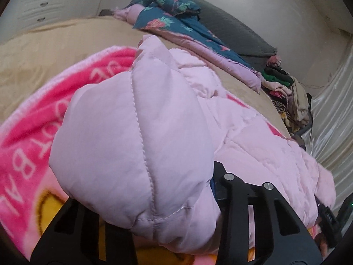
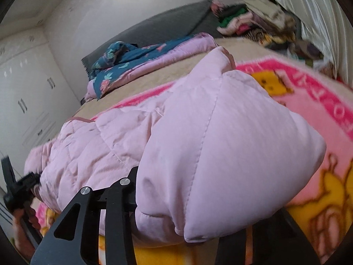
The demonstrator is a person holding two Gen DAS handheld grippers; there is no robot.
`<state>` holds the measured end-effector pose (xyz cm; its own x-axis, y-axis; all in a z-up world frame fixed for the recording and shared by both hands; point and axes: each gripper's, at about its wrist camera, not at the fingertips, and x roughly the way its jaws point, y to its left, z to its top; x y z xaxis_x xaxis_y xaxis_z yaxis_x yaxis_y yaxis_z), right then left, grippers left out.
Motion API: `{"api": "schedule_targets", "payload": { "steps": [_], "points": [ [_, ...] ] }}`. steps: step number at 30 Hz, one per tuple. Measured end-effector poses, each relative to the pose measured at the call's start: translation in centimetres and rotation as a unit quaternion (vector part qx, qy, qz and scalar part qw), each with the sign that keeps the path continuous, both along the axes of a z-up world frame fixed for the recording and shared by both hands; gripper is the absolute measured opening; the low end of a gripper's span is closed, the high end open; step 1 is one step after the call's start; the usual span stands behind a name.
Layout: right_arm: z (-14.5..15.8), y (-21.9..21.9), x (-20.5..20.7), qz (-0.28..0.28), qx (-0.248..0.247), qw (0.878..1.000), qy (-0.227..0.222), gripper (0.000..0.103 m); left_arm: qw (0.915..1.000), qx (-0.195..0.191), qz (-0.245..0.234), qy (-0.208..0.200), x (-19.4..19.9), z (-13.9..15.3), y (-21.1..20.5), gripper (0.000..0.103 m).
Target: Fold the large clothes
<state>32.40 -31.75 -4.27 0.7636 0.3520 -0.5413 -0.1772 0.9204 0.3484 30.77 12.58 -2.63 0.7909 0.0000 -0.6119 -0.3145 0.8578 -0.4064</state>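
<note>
Each tool, left tool (image 1: 176, 201) and right tool (image 2: 176, 203), grips the quilted pink jacket (image 1: 136, 132) over the bed (image 1: 55, 50).

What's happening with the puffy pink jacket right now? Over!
Both grippers shut on pink jacket, left and right each holding an end. Jacket bunched over pink blanket. Nothing in the way.

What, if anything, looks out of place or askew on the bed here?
Nothing looks damaged or spilled. The pink quilted jacket bunches up where each gripper pinches an edge, as expected mid-fold. The floral blanket lies rumpled near the far edge, and the clothes pile in the corner is an untidy heap.
</note>
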Motion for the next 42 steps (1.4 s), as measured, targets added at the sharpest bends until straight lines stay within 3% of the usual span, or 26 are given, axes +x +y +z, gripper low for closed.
{"api": "schedule_targets", "payload": {
  "steps": [6, 16, 31, 42],
  "points": [
    [2.4, 0.9, -2.5, 0.019, -0.04, 0.998, -0.034, 0.036, 0.9994, 0.025, -0.016, -0.018, -2.0, 1.8, -0.7, 0.031],
    [4.2, 1.2, -7.4, 0.025, -0.062, 0.996, -0.058, 0.035, 0.9974, 0.046, -0.039, -0.04, -5.1, 4.1, -1.8, 0.031],
    [4.7, 0.8, -11.5, 0.03, -0.074, 0.995, -0.062, 0.035, 0.9969, 0.056, -0.046, -0.031, -8.4, 4.1, -2.6, 0.031],
    [5.3, 0.0, -12.3, 0.027, -0.067, 0.996, -0.057, 0.035, 0.997, 0.058, -0.048, -0.019, -10.4, 3.7, -2.1, 0.031]
  ]
}}
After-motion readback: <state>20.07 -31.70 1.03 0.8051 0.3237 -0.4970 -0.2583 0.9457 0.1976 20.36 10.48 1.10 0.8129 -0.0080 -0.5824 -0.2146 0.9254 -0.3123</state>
